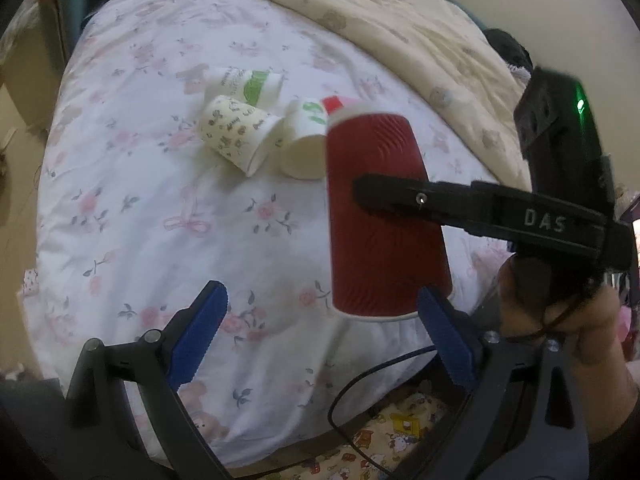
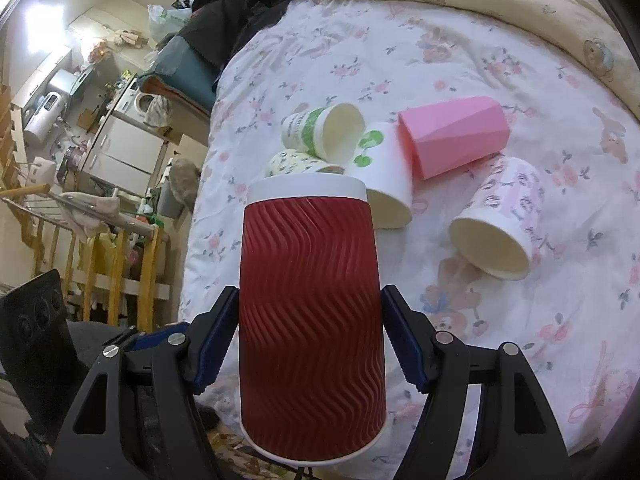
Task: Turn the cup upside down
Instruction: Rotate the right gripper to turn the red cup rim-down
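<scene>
The red ripple-wall paper cup (image 2: 310, 312) is clamped between the blue pads (image 2: 214, 344) of the right gripper (image 2: 310, 340), held above the near edge of the floral bedsheet (image 2: 500, 60). In the right wrist view its white-rimmed closed base sits at the far end and its wider mouth rim at the near end, close to the camera. From the left wrist view the same cup (image 1: 380, 216) hangs with its mouth rim lowest and the right gripper's black finger (image 1: 460, 204) crossing its side.

The left gripper (image 1: 320, 320) is spread wide with nothing between its fingers; its right pad (image 1: 444, 336) sits just beside the cup's rim, though whether they touch is hard to tell.

Farther out on the sheet lie several tipped-over cups: a pink faceted cup (image 2: 456, 136), a pink-patterned paper cup (image 2: 500, 220), a green-striped paper cup (image 2: 320, 132), a white cup with green leaves (image 2: 384, 176) and a small-print paper cup (image 1: 236, 132). A cream quilt (image 1: 380, 12) is bunched at the far right.
</scene>
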{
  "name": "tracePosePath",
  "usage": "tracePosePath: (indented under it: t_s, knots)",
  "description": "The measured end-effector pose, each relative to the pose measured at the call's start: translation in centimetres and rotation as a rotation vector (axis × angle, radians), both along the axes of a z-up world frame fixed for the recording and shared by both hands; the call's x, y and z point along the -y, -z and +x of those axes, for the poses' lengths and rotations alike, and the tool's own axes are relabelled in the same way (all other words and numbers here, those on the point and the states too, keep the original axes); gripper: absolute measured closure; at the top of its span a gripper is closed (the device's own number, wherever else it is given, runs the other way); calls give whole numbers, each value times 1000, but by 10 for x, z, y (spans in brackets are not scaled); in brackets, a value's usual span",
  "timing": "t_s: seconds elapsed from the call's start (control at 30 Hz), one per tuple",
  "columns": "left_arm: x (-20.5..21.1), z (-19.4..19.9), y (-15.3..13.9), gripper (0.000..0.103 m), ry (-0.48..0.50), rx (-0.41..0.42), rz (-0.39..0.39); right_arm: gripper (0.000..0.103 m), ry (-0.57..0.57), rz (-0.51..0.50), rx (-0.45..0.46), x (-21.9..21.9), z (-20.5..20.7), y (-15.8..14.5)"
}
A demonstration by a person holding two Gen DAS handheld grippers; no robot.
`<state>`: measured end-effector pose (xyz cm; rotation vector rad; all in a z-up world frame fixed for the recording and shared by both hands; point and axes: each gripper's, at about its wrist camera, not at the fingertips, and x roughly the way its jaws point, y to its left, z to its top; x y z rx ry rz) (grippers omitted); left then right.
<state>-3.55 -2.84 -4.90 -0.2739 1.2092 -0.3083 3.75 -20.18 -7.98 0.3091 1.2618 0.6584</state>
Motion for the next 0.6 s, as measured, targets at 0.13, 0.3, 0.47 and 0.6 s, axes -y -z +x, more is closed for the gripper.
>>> tracePosePath:
  t_s: [0.13,0.3,0.47,0.6]
  knots:
    - [-3,2,16,9,-15,-60,50,30,-37,-13,26,-7,-5,-4]
    - [-18,3,34,9,-81,-146,40,30,-58,-6,49,-8,-8,-10]
    - [-22,3,36,9,-103,-133,84,30,-88,-23,105,-14,-14,-20]
    - [-20,3,36,9,-102,-131,96,30,-87,-46,122,-16,-13,-21]
